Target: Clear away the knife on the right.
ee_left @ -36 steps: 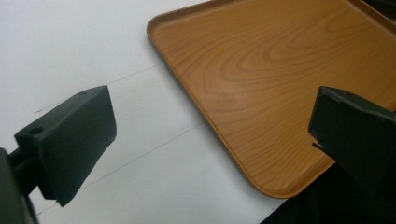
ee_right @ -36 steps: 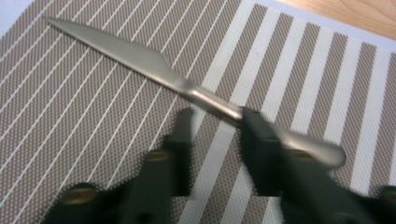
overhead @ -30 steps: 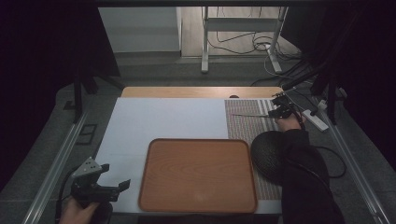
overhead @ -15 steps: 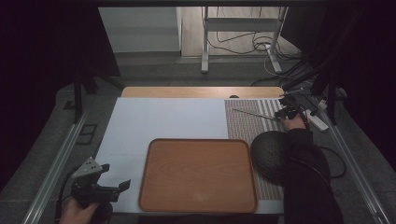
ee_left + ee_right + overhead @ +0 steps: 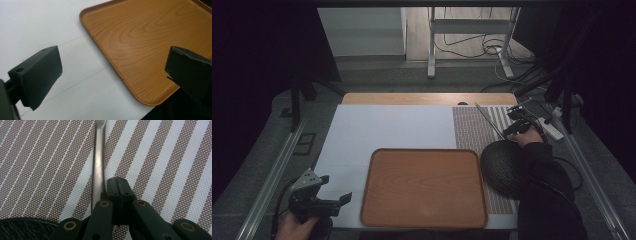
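My right gripper (image 5: 513, 126) is at the far right over a brown-and-white striped placemat (image 5: 472, 127). Its jaws are shut, and a long thin metal utensil (image 5: 490, 121) sticks out from them toward the far left. In the right gripper view the utensil's handle (image 5: 99, 162) runs along the left side of the closed jaws (image 5: 119, 185) and disappears under them. My left gripper (image 5: 337, 200) is open at the near left edge, with nothing between its fingers. In the left gripper view its jaws straddle the near left corner of a wooden tray (image 5: 140, 50).
The empty wooden tray (image 5: 424, 187) lies at the near middle of the white table top (image 5: 387, 127). A dark round woven object (image 5: 501, 167) sits on the placemat just right of the tray, beside the person's dark sleeve (image 5: 544, 190). Metal rails run along both table sides.
The right gripper has moved slightly toward the near side, and the utensil has swung from lying nearly crosswise to pointing diagonally toward the far left. The left gripper has stayed put.
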{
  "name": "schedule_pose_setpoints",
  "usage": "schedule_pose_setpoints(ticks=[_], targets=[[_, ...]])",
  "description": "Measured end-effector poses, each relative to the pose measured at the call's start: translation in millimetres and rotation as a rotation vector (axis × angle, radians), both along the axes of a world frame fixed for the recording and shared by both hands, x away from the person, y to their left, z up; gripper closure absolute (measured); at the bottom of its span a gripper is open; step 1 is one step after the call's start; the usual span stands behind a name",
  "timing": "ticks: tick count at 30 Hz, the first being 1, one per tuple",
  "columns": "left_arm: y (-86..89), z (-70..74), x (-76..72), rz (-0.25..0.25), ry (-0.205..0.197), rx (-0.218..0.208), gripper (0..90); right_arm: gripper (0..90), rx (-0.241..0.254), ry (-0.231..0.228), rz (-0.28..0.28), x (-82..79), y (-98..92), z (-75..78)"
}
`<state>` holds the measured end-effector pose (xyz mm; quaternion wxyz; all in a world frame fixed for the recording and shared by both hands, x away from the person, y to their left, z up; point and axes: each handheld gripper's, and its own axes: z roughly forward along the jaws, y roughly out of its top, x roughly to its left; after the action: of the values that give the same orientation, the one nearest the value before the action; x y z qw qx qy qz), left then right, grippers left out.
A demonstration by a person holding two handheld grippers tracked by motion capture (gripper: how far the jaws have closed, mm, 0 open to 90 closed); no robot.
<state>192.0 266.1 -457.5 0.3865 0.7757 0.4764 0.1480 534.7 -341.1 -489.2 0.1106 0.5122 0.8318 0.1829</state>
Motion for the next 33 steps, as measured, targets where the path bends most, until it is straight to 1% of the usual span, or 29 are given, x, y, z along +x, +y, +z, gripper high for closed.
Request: schedule_pose_setpoints(ticks=[1,2,3,6,7,8,9,11,12,13,15,17,18,21,24,26,28,29,30,31,32,33], targets=[[0.1,0.0,-0.1,0.001,-0.001,-0.001,1.1,89.8,0.000,0.009,0.005,0.8,0.5,0.7],[0.1,0.1,-0.2,0.001,-0.002,-0.002,1.1,89.8,0.014,0.005,0.000,1.4,1.0,1.5],[0.2,0.0,-0.1,0.001,-0.002,-0.002,1.1,89.6,0.020,-0.010,-0.005,2.2,1.3,3.4],[0.4,0.0,0.0,0.002,0.000,-0.003,1.1,67.9,0.023,-0.081,-0.011,5.3,4.5,10.9],[0.4,0.0,-0.1,0.003,-0.001,-0.003,1.1,52.0,0.027,-0.111,0.000,7.8,8.3,13.8],[0.4,0.0,-0.1,0.003,-0.001,-0.003,1.1,43.3,0.021,-0.116,-0.002,9.6,10.5,14.3],[0.4,0.0,-0.1,0.003,0.000,-0.003,1.1,43.3,0.021,-0.116,-0.002,9.6,10.5,14.3],[0.4,0.0,-0.1,0.002,-0.001,-0.002,1.1,30.0,0.027,-0.117,-0.012,12.8,14.2,14.9],[0.3,0.0,-0.1,0.002,-0.001,-0.002,1.1,23.6,0.030,-0.116,-0.009,14.5,16.2,14.6],[0.3,-0.1,-0.2,0.003,0.000,-0.002,1.1,18.7,0.027,-0.104,0.002,15.6,18.7,14.0],[0.5,-0.1,-0.2,0.003,0.001,-0.003,1.1,7.2,0.002,-0.099,0.025,16.8,24.1,10.7],[0.6,-0.1,-0.3,0.004,0.001,-0.004,1.1,0.2,-0.028,-0.089,0.041,17.6,28.3,6.2],[0.6,0.0,-0.3,0.003,0.001,-0.003,1.1,0.0,-0.051,-0.078,0.047,19.0,30.6,1.8],[0.3,-0.1,-0.3,0.003,0.001,-0.002,1.0,0.0,-0.039,-0.065,0.049,20.6,31.0,-0.7],[0.4,-0.1,-0.2,0.003,0.002,-0.002,1.1,0.0,-0.025,-0.065,0.035,23.3,32.0,-4.5],[0.4,-0.1,-0.3,0.003,0.002,-0.001,1.1,0.0,-0.031,-0.062,0.022,25.3,34.0,-7.9],[0.4,-0.1,-0.3,0.003,0.002,-0.001,1.0,0.0,-0.034,-0.050,0.010,27.7,36.2,-12.3],[0.3,-0.1,-0.3,0.003,0.002,-0.001,1.0,2.4,-0.044,-0.042,0.012,29.6,37.9,-16.4],[0.4,-0.1,-0.3,0.003,0.002,-0.001,1.0,2.4,-0.044,-0.042,0.012,29.6,37.9,-16.4],[0.4,-0.1,-0.4,0.003,0.002,-0.001,1.0,7.2,-0.029,-0.053,0.005,30.1,37.4,-15.6],[0.4,-0.2,-0.4,0.003,0.002,-0.001,0.9,19.3,-0.024,-0.061,0.001,31.0,35.4,-11.7],[0.5,-0.2,-0.4,0.003,0.002,-0.001,0.9,19.3,-0.024,-0.061,0.001,31.0,35.4,-11.7]])
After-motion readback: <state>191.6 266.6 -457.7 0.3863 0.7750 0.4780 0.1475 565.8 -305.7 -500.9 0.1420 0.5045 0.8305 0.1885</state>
